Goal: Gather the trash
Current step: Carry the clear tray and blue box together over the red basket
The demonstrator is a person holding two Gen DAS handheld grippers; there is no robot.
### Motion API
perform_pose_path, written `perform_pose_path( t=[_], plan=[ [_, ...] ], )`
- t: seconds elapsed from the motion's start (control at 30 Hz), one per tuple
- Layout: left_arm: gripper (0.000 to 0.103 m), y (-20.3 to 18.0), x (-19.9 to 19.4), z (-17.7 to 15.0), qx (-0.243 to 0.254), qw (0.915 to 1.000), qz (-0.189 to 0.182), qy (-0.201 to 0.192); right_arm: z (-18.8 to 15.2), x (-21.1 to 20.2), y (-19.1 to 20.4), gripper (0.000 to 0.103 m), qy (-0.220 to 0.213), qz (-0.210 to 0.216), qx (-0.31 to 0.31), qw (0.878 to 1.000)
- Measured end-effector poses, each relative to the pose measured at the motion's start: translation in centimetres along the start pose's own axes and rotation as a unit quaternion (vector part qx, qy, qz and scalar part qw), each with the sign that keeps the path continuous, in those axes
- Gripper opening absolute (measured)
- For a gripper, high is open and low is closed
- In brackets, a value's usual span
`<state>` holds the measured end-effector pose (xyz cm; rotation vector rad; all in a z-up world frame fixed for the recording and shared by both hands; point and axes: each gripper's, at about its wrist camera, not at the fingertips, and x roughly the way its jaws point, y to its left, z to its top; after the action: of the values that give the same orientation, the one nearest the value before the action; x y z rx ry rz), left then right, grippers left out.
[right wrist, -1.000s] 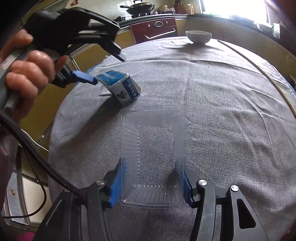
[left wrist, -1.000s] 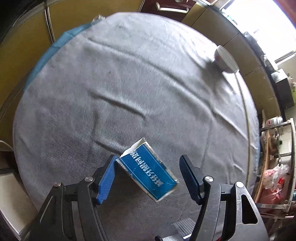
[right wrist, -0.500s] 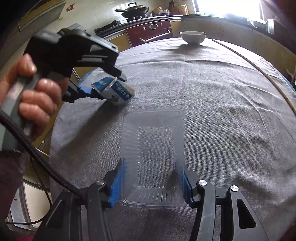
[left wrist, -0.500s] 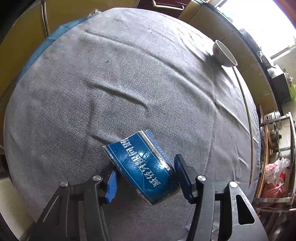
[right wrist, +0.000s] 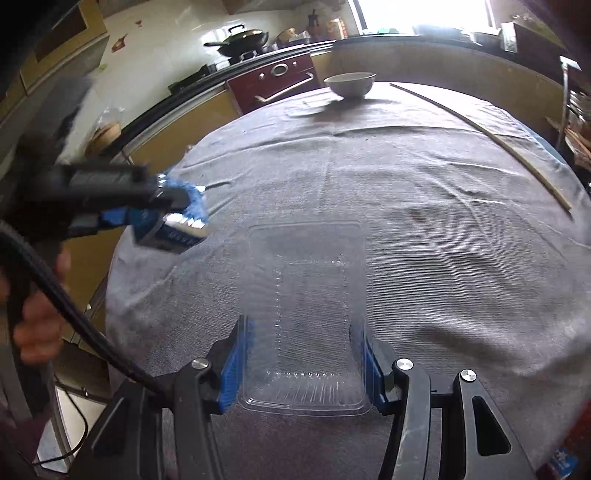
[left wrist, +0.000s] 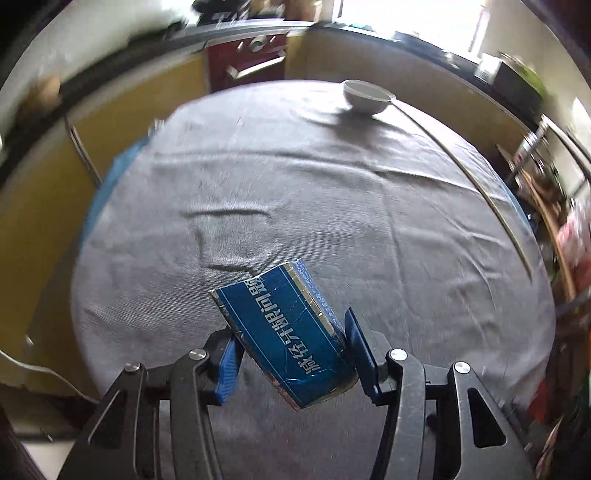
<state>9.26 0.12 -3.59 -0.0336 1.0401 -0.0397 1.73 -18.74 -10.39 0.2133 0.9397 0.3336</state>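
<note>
1. A round table (right wrist: 424,206) under a wrinkled grey cloth (left wrist: 295,192) fills the foreground.
2. A white bowl (right wrist: 350,84) stands at its far edge; a thin stick (right wrist: 480,129) lies along the right side.
3. Yellow cabinets (right wrist: 177,129) curve behind, with a dark red oven (right wrist: 273,85) between them.
4. A black wok (right wrist: 242,38) sits on the stove against a white wall (right wrist: 166,37).
5. A bright window (right wrist: 424,14) glares at the back.

upside-down chinese print on blue carton (left wrist: 288,336)
</note>
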Motion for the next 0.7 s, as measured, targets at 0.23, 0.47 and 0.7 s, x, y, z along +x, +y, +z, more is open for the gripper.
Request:
perform_pose_path(
  t=[0.23, 0.47, 0.7],
  plan=[
    [0.055, -2.8, -3.2, -2.2, 0.063, 0.9964, 0.017, -0.054, -0.5, -2.6, -1.6, 0.057, -0.025, -0.01, 0.022, 0.999],
    [0.055, -4.9, -5.0, -3.9, 0.094, 0.9923, 0.018, -0.079, -1.1, -4.5, -2.6, 0.057, -0.039, -0.013, 0.033, 0.999],
    [0.055, -6.2, -6.0, -5.0, 0.114, 0.9896, 0.014, -0.087, -1.7, -6.1, -3.1, 0.057, -0.053, -0.015, 0.042, 0.998]
  ],
)
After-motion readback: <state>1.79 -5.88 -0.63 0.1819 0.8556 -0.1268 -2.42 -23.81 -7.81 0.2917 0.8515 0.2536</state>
